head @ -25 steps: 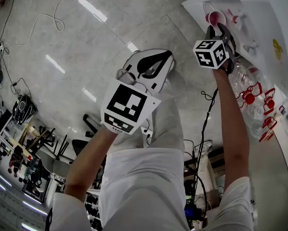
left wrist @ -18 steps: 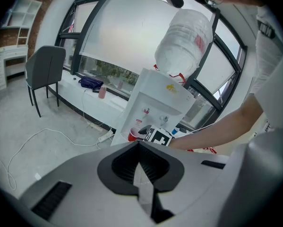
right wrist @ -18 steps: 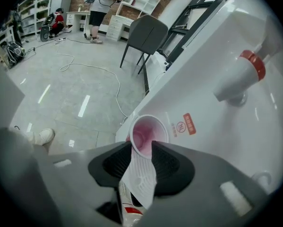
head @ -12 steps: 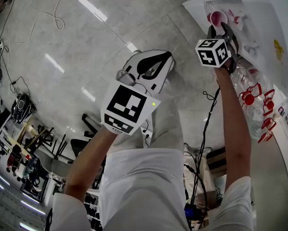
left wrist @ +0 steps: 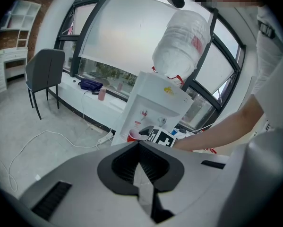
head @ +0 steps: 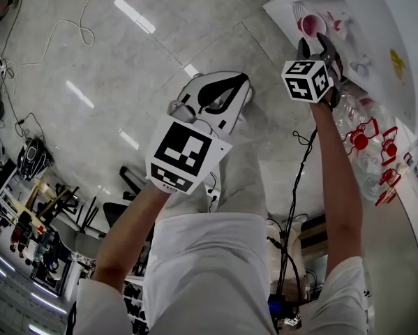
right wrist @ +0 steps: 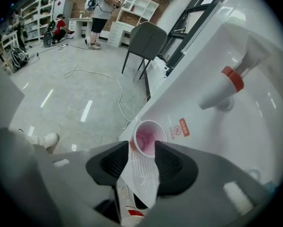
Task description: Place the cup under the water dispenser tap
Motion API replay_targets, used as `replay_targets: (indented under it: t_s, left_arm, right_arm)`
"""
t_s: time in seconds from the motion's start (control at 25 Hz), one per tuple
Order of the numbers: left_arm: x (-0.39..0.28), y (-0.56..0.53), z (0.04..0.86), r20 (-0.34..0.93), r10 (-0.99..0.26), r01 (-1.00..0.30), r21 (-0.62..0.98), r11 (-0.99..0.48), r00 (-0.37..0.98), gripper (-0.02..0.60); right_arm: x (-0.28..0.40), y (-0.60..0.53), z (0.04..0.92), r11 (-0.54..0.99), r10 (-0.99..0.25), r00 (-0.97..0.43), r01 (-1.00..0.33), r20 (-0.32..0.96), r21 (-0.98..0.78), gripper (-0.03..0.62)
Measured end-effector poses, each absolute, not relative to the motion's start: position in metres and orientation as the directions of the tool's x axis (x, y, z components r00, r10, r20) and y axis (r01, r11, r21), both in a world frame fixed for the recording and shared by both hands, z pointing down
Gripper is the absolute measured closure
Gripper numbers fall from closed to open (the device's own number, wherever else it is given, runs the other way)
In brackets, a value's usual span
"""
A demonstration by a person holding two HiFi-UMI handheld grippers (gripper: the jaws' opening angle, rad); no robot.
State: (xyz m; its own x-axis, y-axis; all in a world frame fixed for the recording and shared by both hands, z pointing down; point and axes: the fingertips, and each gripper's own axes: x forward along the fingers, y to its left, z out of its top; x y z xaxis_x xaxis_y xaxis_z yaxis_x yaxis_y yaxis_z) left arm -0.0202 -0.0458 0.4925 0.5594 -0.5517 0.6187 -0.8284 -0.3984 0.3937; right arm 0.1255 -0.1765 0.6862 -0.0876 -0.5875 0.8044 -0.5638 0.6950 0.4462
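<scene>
- My right gripper has just been opening its jaws. In the head view they sat close in on the red cup a second ago, and now they stand wide on either side of it. The marker cube has barely shifted, and my left gripper has not moved.
- In the right gripper view, the right gripper is spread about as wide as it goes. The cup stands upright between the jaw tips with its mouth open towards the camera. I see no pad pressing on it, so I judge it released, not held.
- The cup stands on the white drip tray of the water dispenser, at the upper right of the head view.
- The red-tipped tap sits up and to the right of the cup in the right gripper view. From this angle I cannot tell whether the cup is squarely beneath it.
- In its own view, my left gripper has its jaws together with nothing between them. It hangs at mid-frame in the head view, well apart from the dispenser.
- I take this to be the letting-go at the end of the placing.
- Next I should draw the right gripper straight back along its own line, with the jaws kept wide. The cup looks light, and a brush on its rim could tip it or push it off the tray's edge.
- Once clear, I would check how the cup lines up with the tap.
</scene>
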Motion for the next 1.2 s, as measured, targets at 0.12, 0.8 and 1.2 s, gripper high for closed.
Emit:
replay_targets:
  t_s: [0.12, 0.8, 1.2]
  left_arm:
    - [-0.021, -0.045, 0.488, 0.616, -0.556, -0.829, 0.390, -0.401, 0.558, 0.581]
    - [-0.011, -0.045, 0.433, 0.581, -0.587, -0.824, 0.352, -0.443, 0.564, 0.581]
    - [0.000, -0.031, 0.381, 0.552, -0.617, -0.827, 0.347, -0.442, 0.561, 0.581]
  right_arm:
    - [0.123, -0.170, 0.676, 0.694, -0.590, -0.115, -0.579, 0.799, 0.429, 0.413]
    - [0.120, -0.134, 0.580, 0.620, -0.652, -0.217, -0.704, 0.727, 0.346, 0.569]
    - [0.129, -0.094, 0.500, 0.595, -0.664, -0.294, -0.764, 0.687, 0.249, 0.583]
